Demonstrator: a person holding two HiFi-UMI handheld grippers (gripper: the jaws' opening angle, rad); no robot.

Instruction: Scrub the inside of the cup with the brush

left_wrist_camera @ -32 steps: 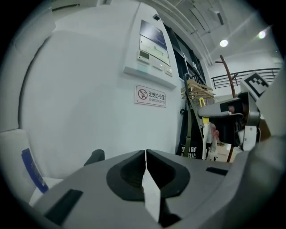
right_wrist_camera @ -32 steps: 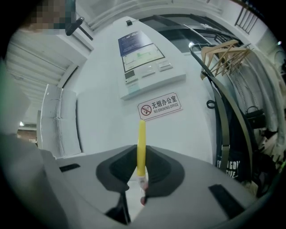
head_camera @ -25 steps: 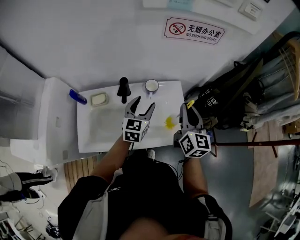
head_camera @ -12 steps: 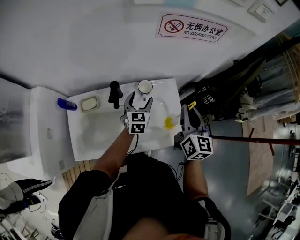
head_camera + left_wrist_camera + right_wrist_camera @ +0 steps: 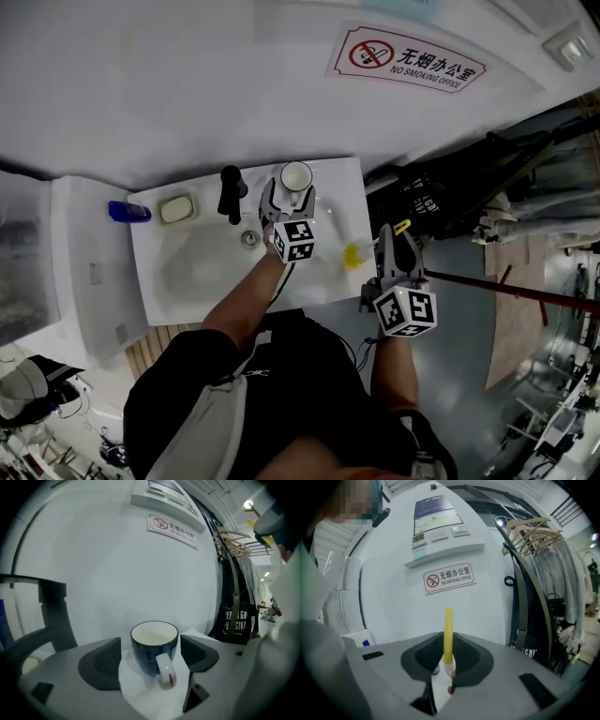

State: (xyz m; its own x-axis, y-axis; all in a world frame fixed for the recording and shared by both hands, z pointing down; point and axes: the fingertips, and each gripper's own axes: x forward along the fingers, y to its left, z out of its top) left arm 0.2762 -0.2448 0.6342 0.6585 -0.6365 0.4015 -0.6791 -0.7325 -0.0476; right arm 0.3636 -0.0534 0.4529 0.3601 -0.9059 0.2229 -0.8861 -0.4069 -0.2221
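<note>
A dark blue cup (image 5: 296, 175) with a white inside stands upright at the back rim of the white sink (image 5: 178, 281); its handle faces my left gripper. In the left gripper view the cup (image 5: 153, 648) sits between the two jaws with a small gap on each side. My left gripper (image 5: 289, 193) (image 5: 152, 660) is opening wide, its pads off the cup. At the sink's right edge my right gripper (image 5: 394, 242) (image 5: 448, 660) is shut on the yellow brush (image 5: 448, 632), which sticks up between its jaws. The brush (image 5: 352, 254) shows just left of that gripper.
A black tap (image 5: 230, 192) rises left of the cup, with a soap dish (image 5: 175, 208) and a blue bottle (image 5: 128, 212) further left. The drain (image 5: 249, 238) lies in the basin. Dark bags (image 5: 441, 202) hang right of the sink. A no-smoking sign (image 5: 409, 62) is on the wall.
My left gripper has moved forward to the cup and spread its jaws, which now stand on either side of it. The right gripper still holds the brush by the sink's right edge.
</note>
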